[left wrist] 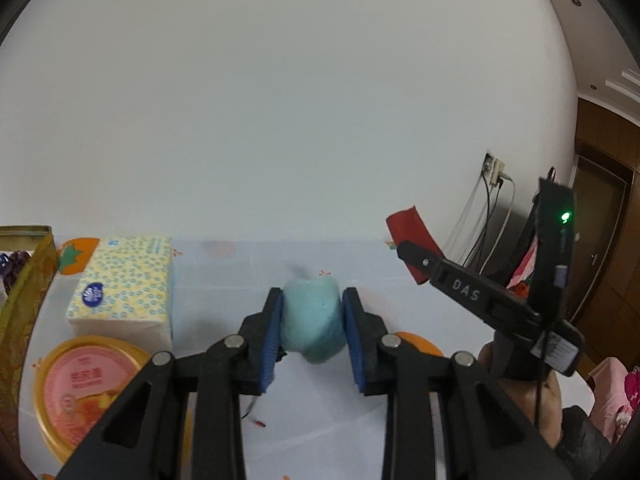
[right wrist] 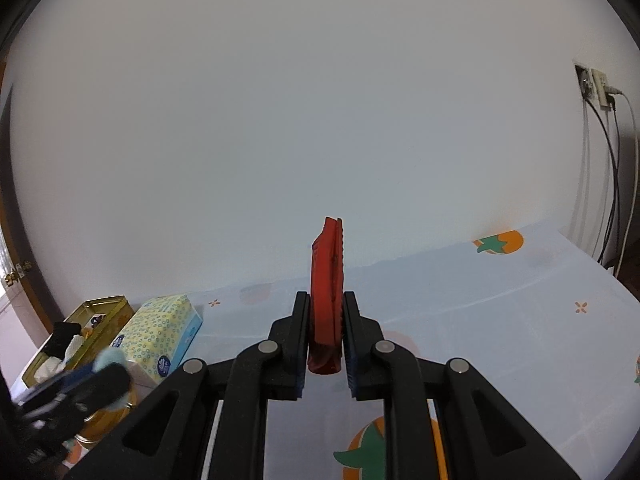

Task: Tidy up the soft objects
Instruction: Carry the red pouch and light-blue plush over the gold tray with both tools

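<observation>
We hold a two-finger gripper in each hand above a table covered with a pale blue cloth (right wrist: 500, 312) printed with orange persimmons and small orange flowers. A plain white wall fills the background.

In the left wrist view, our left gripper (left wrist: 312, 312) is clamped on a soft teal object (left wrist: 314, 316). It is a fuzzy, rounded lump, pale blue-green, wider than the blue pads that press into its two sides, and it bulges out above and below them. It is lifted clear of the cloth.

In the right wrist view, our right gripper (right wrist: 326, 320) is closed tight on a red soft object (right wrist: 327, 280). This is a flat, narrow strip, bright red with a ribbed edge, held on edge between the pads so that it stands upright and pokes out beyond the fingertips. From the left wrist view the same piece shows as a curved red band at the tip of the right gripper, held in the air at the right side of the table.

At the left side of the table sit a yellow and blue tissue pack (left wrist: 124, 284) patterned with small rings, a round tub with a pink and orange lid (left wrist: 86, 392) just in front of it, and an open gold tin (right wrist: 92, 320) with dark and white items inside.
</observation>
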`<action>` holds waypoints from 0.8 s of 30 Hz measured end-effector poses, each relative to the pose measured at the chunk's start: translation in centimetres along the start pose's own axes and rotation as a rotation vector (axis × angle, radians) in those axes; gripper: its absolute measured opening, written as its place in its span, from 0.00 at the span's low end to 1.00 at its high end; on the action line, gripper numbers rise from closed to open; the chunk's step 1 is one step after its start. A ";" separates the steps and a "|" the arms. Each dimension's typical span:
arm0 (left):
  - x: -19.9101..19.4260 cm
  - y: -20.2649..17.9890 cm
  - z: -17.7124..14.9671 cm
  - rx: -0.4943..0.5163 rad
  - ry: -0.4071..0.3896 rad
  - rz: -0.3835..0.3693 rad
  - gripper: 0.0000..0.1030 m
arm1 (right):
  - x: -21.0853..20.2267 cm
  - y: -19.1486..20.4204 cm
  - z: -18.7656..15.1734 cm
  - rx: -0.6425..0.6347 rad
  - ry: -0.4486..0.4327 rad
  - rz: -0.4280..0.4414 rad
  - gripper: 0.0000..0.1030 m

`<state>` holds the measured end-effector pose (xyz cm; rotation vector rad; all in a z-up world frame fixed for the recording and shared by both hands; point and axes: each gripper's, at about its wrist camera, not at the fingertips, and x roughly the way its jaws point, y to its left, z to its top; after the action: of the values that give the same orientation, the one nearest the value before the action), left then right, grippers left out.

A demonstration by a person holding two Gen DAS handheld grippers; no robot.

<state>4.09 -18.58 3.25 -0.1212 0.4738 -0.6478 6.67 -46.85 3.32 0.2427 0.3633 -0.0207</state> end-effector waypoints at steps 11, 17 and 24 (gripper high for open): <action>-1.4 0.7 0.5 0.103 -0.022 0.045 0.27 | -2.4 1.9 -1.8 -0.034 -0.039 -0.054 0.16; -3.5 1.5 0.6 0.140 -0.047 0.036 0.27 | -4.8 4.0 -2.9 -0.094 -0.087 -0.067 0.16; -6.3 4.2 1.5 0.141 -0.090 0.036 0.27 | -6.6 6.7 -4.2 -0.086 -0.082 -0.034 0.16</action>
<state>2.76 -11.46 5.93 -0.0085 0.3420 -0.6352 -0.51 -39.54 3.41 0.1503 0.2858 -0.0481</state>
